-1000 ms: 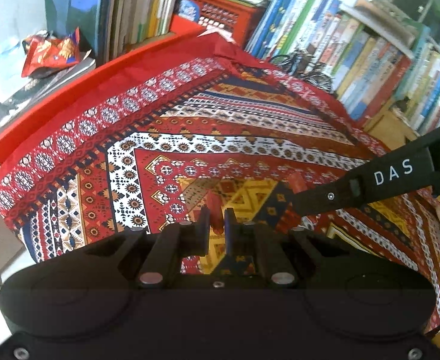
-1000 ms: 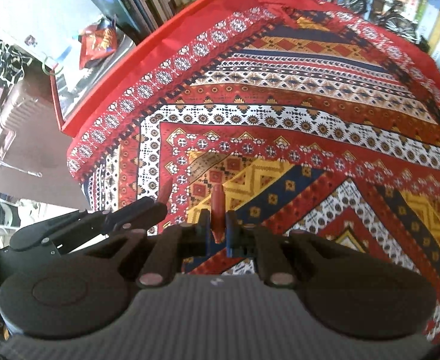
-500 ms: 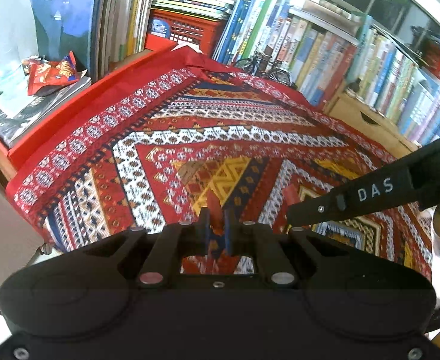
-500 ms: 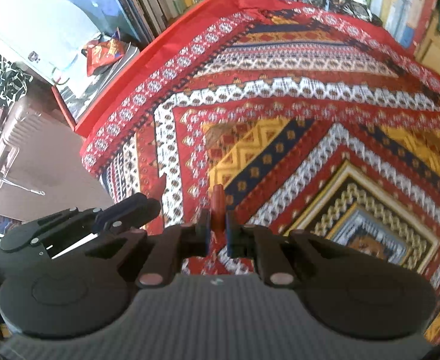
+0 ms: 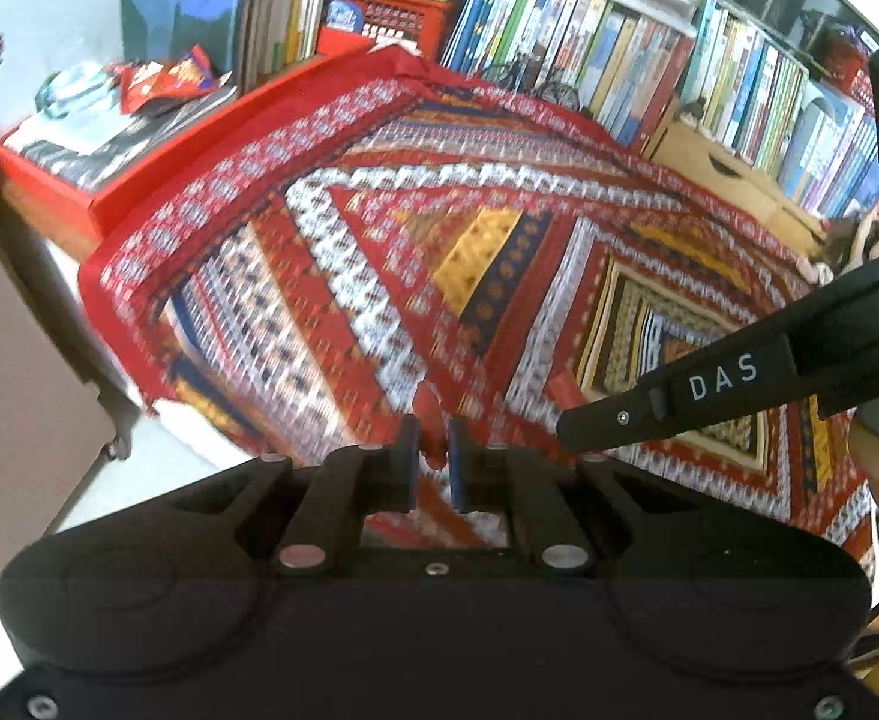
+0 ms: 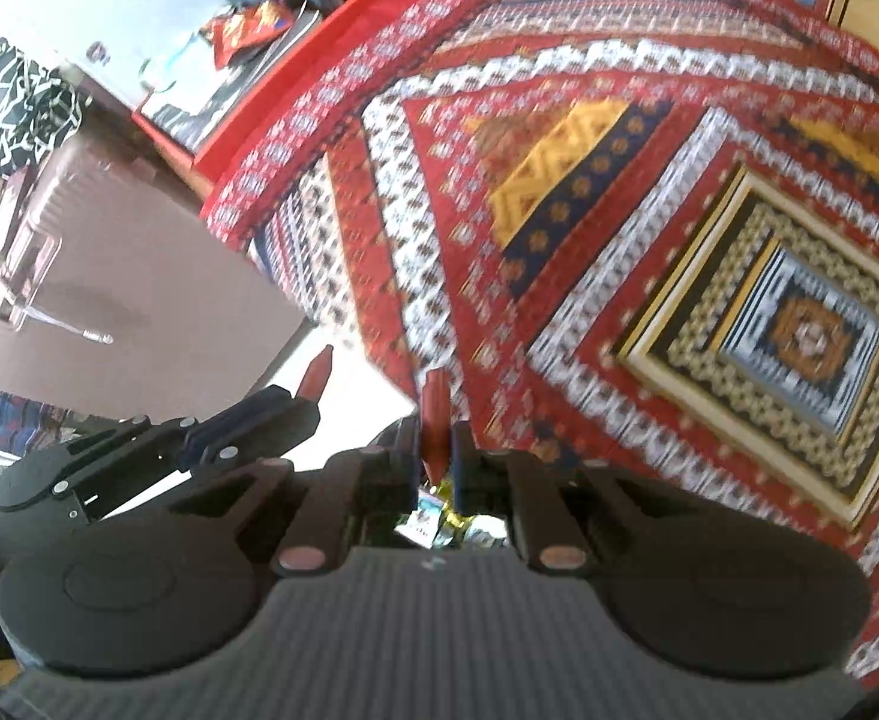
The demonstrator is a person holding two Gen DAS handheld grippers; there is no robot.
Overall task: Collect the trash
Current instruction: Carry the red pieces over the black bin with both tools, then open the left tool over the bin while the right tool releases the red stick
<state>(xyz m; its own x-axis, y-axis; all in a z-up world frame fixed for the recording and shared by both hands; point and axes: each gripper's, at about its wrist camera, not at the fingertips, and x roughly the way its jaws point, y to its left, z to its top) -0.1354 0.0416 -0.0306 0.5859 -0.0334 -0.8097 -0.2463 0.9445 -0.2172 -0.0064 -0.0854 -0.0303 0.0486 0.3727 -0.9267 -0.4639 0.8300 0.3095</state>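
Both tools closed and empty: left tool, right tool. Red snack wrapper beyond the worktop's far left corner; best opened before reaching.

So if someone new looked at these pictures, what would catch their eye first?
Most striking is the patterned red cloth that covers the table and fills both views. Behind it stands a long row of books. A crumpled red wrapper lies on a stack of magazines beyond the cloth's far left corner.
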